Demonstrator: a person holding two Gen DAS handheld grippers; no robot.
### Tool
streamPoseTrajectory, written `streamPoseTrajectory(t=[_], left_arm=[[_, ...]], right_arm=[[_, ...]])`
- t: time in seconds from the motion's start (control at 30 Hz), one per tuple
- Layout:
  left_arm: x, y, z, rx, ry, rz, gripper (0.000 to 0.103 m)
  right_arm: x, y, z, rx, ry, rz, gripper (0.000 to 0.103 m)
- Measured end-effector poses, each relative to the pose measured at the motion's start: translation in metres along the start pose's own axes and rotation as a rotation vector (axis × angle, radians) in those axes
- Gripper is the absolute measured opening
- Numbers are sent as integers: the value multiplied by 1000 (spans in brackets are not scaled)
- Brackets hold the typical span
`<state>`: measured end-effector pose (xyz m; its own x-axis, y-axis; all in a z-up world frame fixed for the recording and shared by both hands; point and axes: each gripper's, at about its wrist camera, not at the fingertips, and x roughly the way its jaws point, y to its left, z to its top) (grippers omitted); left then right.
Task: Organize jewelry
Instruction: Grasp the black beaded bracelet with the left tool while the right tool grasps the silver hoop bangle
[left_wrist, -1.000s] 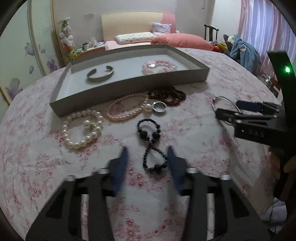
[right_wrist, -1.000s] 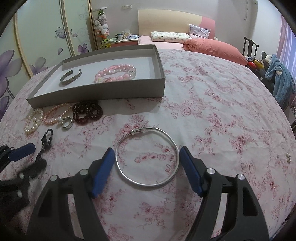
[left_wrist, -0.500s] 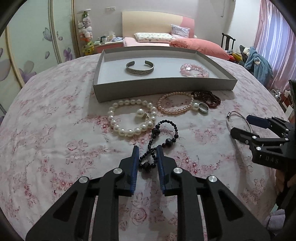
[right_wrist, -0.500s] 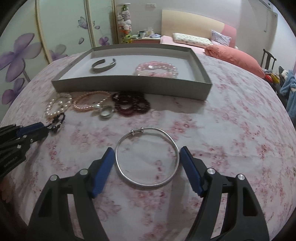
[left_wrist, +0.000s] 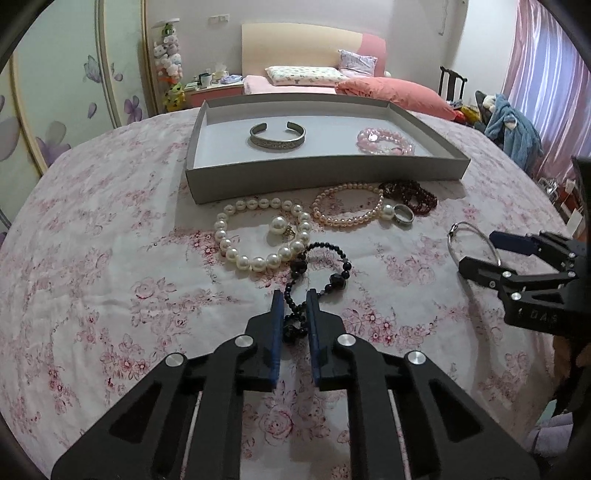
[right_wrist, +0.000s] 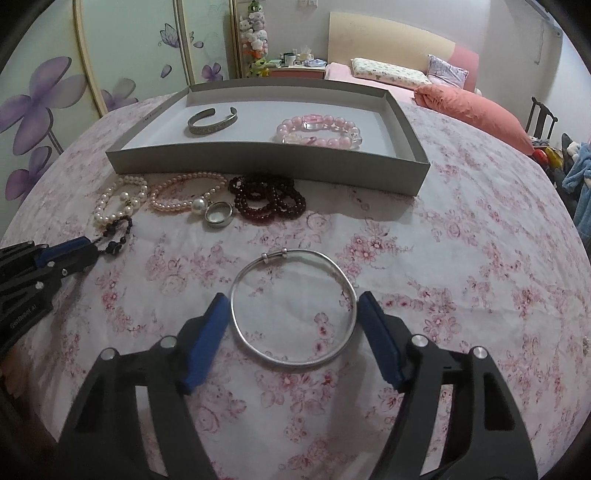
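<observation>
The left gripper (left_wrist: 295, 306) had just been closing, its blue pads pinching the near loop of the black bead bracelet (left_wrist: 319, 271) on the floral tablecloth (left_wrist: 110, 295). The right gripper (right_wrist: 291, 325) stood wide, pads on either side of the silver bangle (right_wrist: 293, 306) without clearly pressing it. At the cloth's far edge, the grey tray (left_wrist: 325, 173) held a silver cuff (left_wrist: 277, 136) and a pink bead bracelet (left_wrist: 384, 141).

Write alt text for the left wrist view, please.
The left gripper, just closing, pinches a black bead bracelet on a floral cloth. Beyond lie pearl bracelets and a grey tray holding a silver cuff.
</observation>
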<state>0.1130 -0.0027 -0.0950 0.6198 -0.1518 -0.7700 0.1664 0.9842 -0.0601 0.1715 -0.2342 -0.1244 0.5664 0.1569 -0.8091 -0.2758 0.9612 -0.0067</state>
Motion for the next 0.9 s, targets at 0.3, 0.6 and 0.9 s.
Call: streamPoseTrajectory(t=[0.3, 0.6, 0.9], left_arm=[[-13, 9, 1, -35, -48, -35, 5], [-29, 11, 3, -62, -110, -82, 5], [-47, 15, 9, -92, -187, -127, 5]], right_arm=[[-3, 0, -2, 24, -17, 14, 69], [-6, -2, -5, 45, -34, 30, 69], [-10, -2, -7, 57, -48, 40, 69]])
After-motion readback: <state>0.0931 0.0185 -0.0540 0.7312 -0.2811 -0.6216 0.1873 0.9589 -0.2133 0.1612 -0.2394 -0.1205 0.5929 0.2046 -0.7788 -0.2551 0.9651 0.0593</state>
